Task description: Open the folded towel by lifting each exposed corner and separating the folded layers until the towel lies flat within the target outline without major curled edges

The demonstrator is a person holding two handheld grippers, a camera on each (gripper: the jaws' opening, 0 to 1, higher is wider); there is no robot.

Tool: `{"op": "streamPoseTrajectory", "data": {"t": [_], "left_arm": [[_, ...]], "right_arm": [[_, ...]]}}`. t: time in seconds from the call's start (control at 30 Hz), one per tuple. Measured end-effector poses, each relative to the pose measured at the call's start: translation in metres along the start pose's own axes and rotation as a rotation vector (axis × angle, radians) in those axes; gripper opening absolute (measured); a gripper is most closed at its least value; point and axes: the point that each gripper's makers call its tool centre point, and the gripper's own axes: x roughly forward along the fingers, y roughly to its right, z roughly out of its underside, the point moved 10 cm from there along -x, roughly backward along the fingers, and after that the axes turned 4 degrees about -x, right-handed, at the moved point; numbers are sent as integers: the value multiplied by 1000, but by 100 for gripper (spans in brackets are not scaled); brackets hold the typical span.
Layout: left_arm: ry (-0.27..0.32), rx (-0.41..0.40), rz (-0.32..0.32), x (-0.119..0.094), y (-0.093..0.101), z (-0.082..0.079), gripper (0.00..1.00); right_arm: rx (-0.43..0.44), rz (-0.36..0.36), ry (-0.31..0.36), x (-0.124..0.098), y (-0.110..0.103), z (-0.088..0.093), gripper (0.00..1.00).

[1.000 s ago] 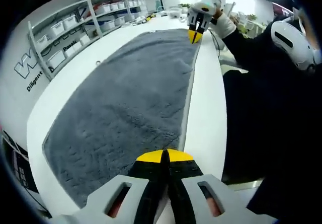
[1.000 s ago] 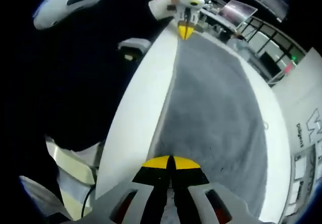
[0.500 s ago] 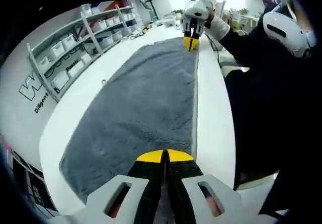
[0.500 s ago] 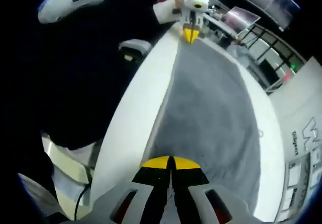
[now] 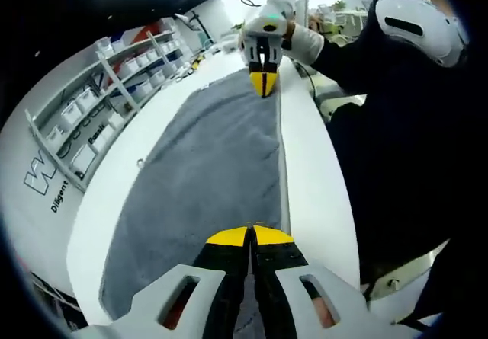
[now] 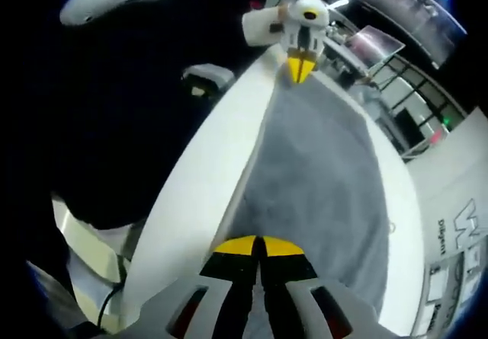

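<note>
We look mostly done. The towel [image 5: 206, 179] is spread as one grey sheet along the white table [image 5: 316, 179], running from 6 o'clock up to 12 in the left gripper view, and the same way in the right gripper view [image 6: 320, 179].

Left gripper [image 5: 252, 236] is clenched, jaws together, on the near end of the towel's table-edge side at 6 o'clock. In the right gripper view it sits at 12 [image 6: 299, 68], pinching that same end. Right gripper [image 6: 259, 245] is likewise shut on the opposite end of that edge. From the left gripper view it's at 12 [image 5: 263, 84], yellow tips closed on the cloth.

So we're holding the long person-side edge at both ends, stretched straight between the two tools.

Done, as far as we can judge: no folded layers visible, and the surface reads flat with only faint ripples.

Left to do:
- Lay the held edge down and release both ends.
- Check the far long edge at 9 o'clock in the left gripper view. It looks flat, though the near corner is too distorted to call.
- We can't make out a target outline on the table, so alignment is unverified.
</note>
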Motion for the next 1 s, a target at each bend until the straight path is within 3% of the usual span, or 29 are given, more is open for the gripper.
{"op": "streamPoseTrajectory", "data": {"t": [0.3,0.43,1.0], "left_arm": [[-27,34,45,22,3,-5,1],[-74,27,57,26,4,0,1],[-45,-65,100,24,8,1,0]], "right_arm": [[-3,-20,-31,5,-1,-1,0],[2,-21,-36,6,-2,-2,0],[29,-46,-1,5,-5,-4,0]]}}
